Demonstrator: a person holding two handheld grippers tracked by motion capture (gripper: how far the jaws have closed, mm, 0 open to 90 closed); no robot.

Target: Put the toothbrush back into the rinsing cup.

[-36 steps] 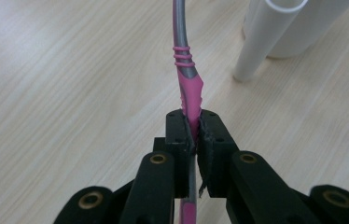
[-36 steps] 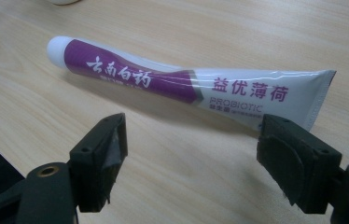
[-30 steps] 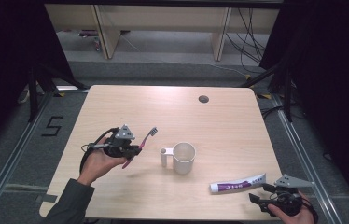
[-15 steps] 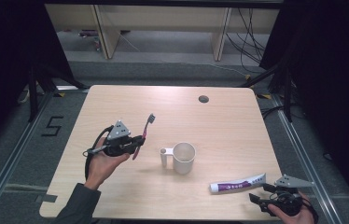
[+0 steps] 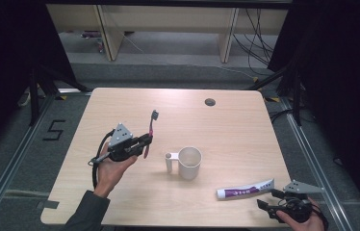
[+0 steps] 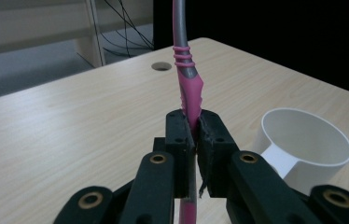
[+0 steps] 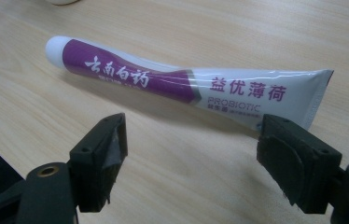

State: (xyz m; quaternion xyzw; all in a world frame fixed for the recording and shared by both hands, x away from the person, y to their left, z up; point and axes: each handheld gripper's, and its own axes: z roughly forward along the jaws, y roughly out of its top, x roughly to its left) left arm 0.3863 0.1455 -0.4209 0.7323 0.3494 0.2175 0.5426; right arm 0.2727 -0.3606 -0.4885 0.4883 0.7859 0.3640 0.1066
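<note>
The left gripper (image 5: pixel 144 143) is clamped on the toothbrush (image 5: pixel 151 126), lifted beside the cup (image 5: pixel 189 162). Next, probably into the cup. The right gripper (image 5: pixel 268 200) gapes just short of the toothpaste (image 5: pixel 245 189).

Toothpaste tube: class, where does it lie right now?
In the high view the toothpaste tube lies flat near the table's front right, between the white cup and the open right hand-held gripper, untouched.

Pink-grey toothbrush (image 6: pixel 187 88), white cup (image 5: pixel 189 162), purple-white tube (image 7: pixel 186 84).
</note>
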